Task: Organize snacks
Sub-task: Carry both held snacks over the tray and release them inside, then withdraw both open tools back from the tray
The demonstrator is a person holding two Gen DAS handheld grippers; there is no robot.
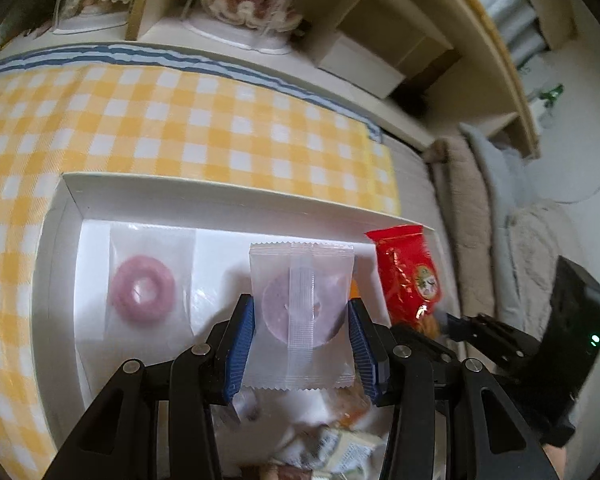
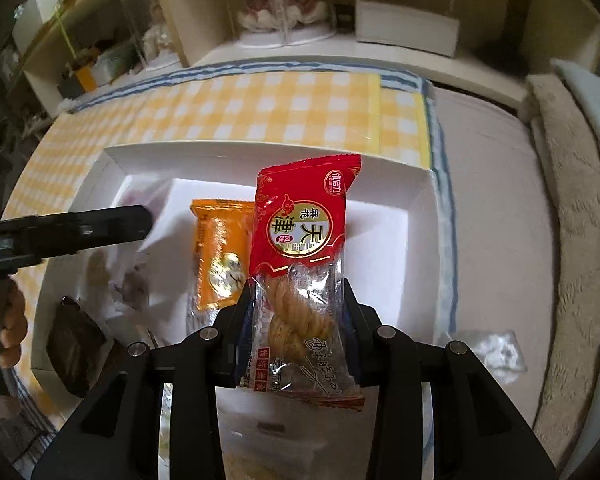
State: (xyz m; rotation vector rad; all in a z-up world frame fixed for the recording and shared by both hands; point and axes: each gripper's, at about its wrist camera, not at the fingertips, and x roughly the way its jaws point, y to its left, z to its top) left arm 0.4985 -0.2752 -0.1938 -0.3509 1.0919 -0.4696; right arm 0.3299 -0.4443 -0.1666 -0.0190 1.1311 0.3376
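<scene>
1. Snacks are mid-sorting: the left hand-held gripper [image 1: 302, 344] clamps a clear-wrapped purple biscuit [image 1: 302, 304] over the white tray [image 1: 236, 194].
2. The right hand-held gripper [image 2: 296, 320] pinches a red twist-snack packet [image 2: 304, 240].
3. Next, probably: lower each beside its match, then release.

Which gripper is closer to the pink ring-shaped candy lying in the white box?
Left. The left gripper hangs just beside the pink ring-shaped candy; the right gripper is further off.
</scene>
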